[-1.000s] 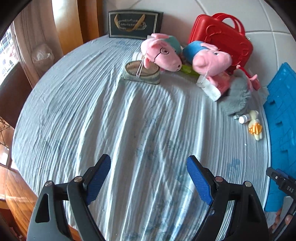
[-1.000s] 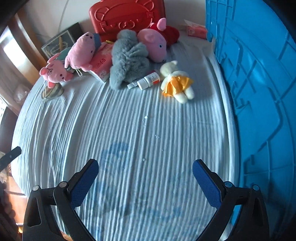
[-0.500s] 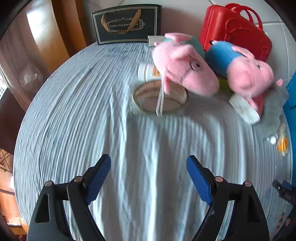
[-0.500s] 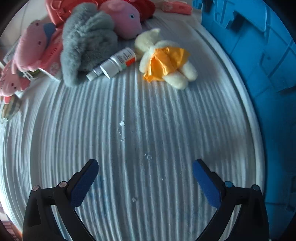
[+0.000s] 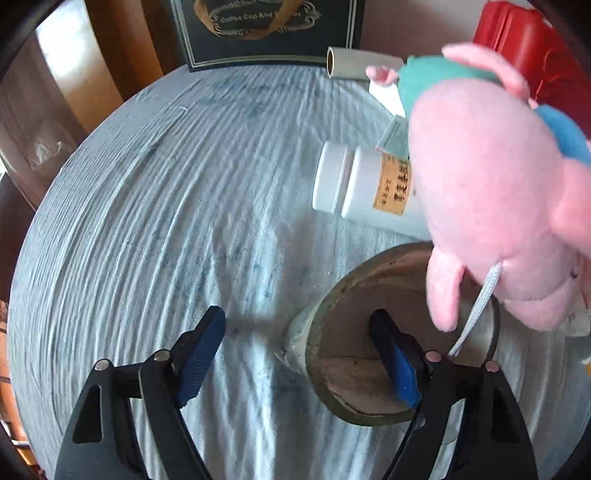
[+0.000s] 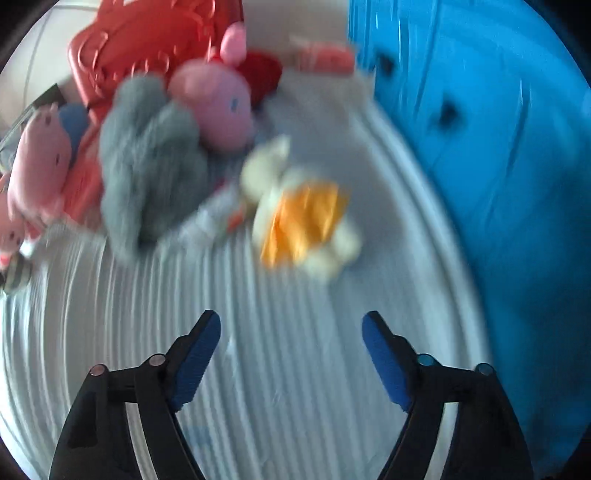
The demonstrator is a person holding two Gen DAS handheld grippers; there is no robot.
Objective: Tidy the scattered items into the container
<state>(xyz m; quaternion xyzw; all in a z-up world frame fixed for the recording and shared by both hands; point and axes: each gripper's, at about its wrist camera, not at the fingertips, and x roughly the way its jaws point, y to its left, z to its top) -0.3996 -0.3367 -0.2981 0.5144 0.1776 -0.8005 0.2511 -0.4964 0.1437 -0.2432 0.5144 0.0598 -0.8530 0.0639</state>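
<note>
A wide tape roll [image 5: 347, 314] with a brown core lies flat on the ribbed cloth. My left gripper [image 5: 295, 350] straddles its near wall, with the right finger inside the core and the left finger outside. Its jaws are closing and the pads stand clear of the wall. A pink pig plush [image 5: 498, 203] leans over the roll's far side. In the blurred right wrist view, my right gripper [image 6: 291, 343] hangs over bare cloth, its jaws closing on nothing. A cream plush in an orange dress [image 6: 303, 218] lies just ahead of it. The blue container [image 6: 498, 147] rises at the right.
A white bottle [image 5: 362, 184], a white paper roll [image 5: 354, 62], a dark gift bag [image 5: 266, 29] and a red case [image 5: 535, 44] lie beyond the tape. A grey plush [image 6: 147, 162], a small spray bottle [image 6: 218, 218] and more pink pigs [image 6: 218, 103] crowd the back.
My left gripper has moved forward and down onto the tape roll, and its jaws have narrowed. My right gripper has come closer to the cream plush, and its jaws have narrowed too.
</note>
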